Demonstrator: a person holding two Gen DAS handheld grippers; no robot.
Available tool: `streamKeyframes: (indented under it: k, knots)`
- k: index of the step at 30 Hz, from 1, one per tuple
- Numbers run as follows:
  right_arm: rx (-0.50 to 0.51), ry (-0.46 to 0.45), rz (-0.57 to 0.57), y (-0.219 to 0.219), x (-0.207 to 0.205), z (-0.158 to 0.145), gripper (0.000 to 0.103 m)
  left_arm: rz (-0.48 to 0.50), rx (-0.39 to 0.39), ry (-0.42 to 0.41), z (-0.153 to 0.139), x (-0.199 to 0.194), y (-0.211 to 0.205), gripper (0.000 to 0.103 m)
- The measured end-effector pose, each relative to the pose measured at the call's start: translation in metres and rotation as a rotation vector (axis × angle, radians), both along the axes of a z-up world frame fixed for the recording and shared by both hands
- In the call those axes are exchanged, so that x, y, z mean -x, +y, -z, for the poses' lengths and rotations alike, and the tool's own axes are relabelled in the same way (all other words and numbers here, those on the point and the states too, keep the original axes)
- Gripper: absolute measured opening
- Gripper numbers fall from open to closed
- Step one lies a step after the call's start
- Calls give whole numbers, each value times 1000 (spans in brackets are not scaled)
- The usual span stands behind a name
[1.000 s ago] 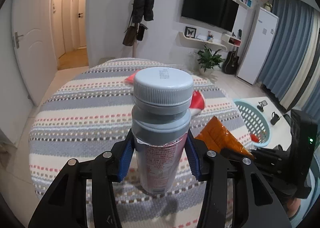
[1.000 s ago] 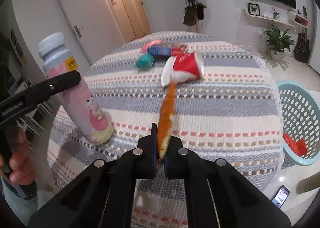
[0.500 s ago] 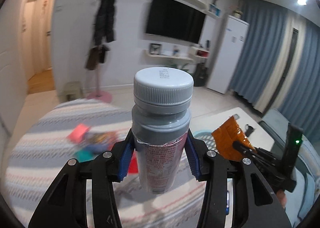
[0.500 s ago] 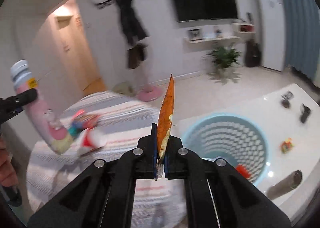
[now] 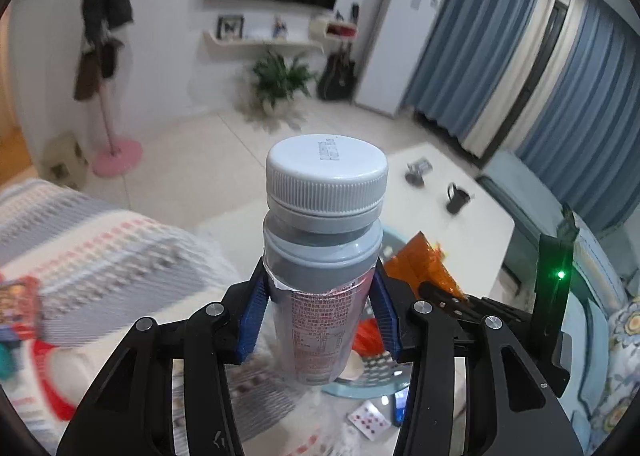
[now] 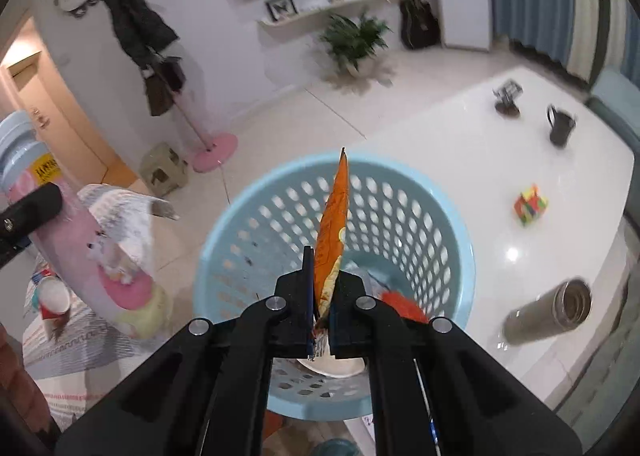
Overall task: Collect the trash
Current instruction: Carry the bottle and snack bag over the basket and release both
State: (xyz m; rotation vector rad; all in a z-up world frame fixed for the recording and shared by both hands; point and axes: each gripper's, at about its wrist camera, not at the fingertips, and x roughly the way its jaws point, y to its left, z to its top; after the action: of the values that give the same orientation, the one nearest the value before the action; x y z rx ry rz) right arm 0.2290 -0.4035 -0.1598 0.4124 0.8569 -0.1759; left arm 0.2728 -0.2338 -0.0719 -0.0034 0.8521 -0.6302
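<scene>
My left gripper point(image 5: 320, 316) is shut on a plastic bottle point(image 5: 322, 276) with a grey-white screw cap and a pink label, held upright. The same bottle point(image 6: 92, 256) shows at the left of the right wrist view. My right gripper point(image 6: 322, 308) is shut on a flat orange wrapper point(image 6: 334, 223) that stands edge-on above a light blue perforated basket point(image 6: 248, 215). The basket holds a red scrap point(image 6: 400, 304) and some white trash. In the left wrist view the orange wrapper point(image 5: 420, 268) and the right gripper lie just right of the bottle.
A striped cloth-covered table point(image 5: 100, 256) with leftover wrappers point(image 5: 20, 300) lies to the left. A white low table point(image 6: 520, 159) carries a dark mug point(image 6: 560, 127), a colour cube point(image 6: 530, 203) and a steel flask point(image 6: 552, 312). Playing cards point(image 5: 368, 420) lie on the floor.
Both grippers swung away from the striped table toward the blue basket, each keeping its grip. The basket now sits directly below the orange wrapper.
</scene>
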Motion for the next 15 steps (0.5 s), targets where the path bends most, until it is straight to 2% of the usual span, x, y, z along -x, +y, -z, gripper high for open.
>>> streamKeyframes:
  k: [5, 6, 8, 10, 15]
  knots:
    - [-21, 35, 36, -9, 2, 9, 5, 18, -48, 56, 25, -11, -17, 48]
    - [-21, 40, 38, -8, 2, 8, 8, 20, -43, 63, 25, -13, -16, 52]
    - [-19, 41, 35, -9, 3, 2, 21, 11, -20, 58, 22, -12, -11, 58]
    - [11, 27, 44, -8, 7, -7, 47, -4, 0, 43, 15, -10, -2, 66]
    - [40, -11, 26, -2, 18, -27, 49, -47, 44, 52, 2, 1, 22, 70]
